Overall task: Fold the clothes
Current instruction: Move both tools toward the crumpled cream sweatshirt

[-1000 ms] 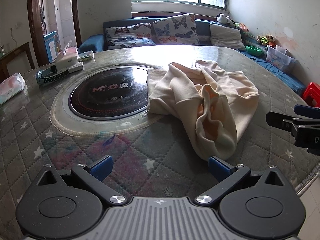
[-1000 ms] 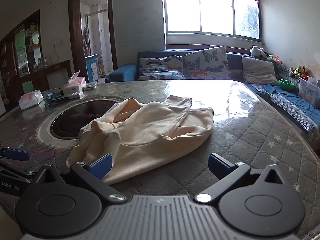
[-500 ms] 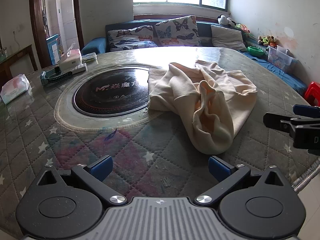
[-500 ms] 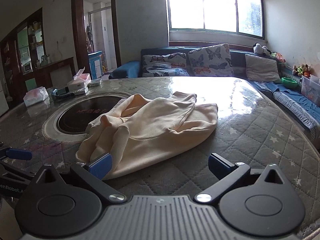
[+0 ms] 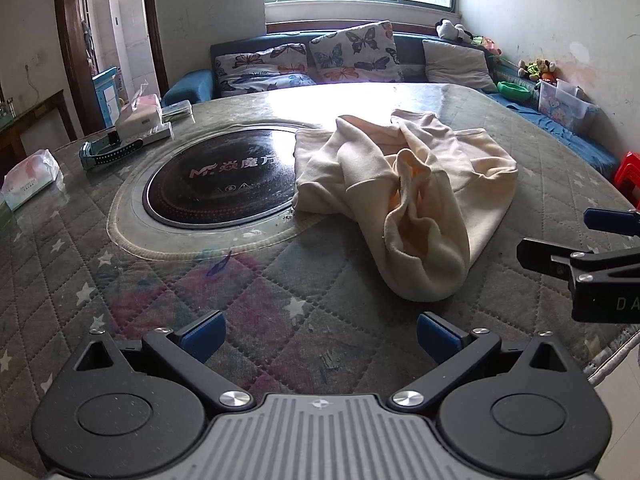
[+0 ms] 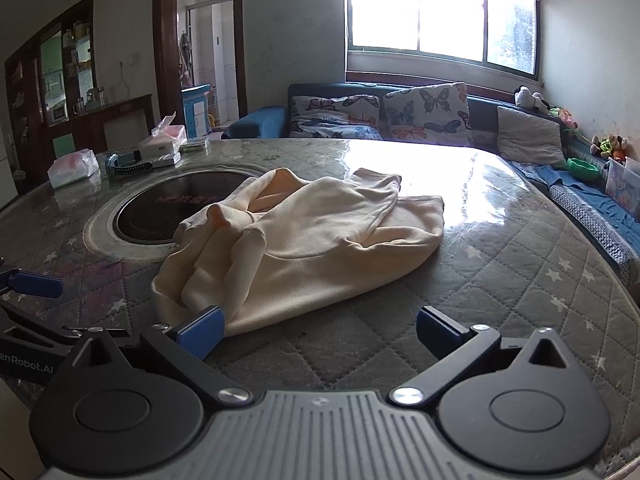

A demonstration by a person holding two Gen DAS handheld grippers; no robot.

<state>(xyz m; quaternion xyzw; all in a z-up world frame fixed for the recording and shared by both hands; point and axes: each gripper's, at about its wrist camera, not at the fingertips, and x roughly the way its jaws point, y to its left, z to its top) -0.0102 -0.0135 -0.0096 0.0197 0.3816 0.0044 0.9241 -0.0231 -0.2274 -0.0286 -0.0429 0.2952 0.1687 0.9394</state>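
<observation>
A cream sweatshirt (image 5: 404,184) lies crumpled on the round quilted table (image 5: 160,288), partly over the black hotplate (image 5: 224,180). It also shows in the right wrist view (image 6: 304,248). My left gripper (image 5: 318,334) is open and empty, hovering above the table's near edge, short of the garment. My right gripper (image 6: 318,330) is open and empty, its left fingertip (image 6: 200,330) just in front of the garment's near hem. The right gripper also shows at the right edge of the left wrist view (image 5: 588,252).
Tissue packs (image 5: 30,176), a tissue box (image 5: 140,114) and a blue device (image 5: 106,152) sit at the table's far left. A sofa with butterfly cushions (image 5: 352,52) stands behind. A red stool (image 5: 628,172) and toy bins (image 5: 560,98) are to the right.
Both grippers have drawn back and risen slightly, so the garment looks a little farther away. The garment has not moved. Both stay open.
</observation>
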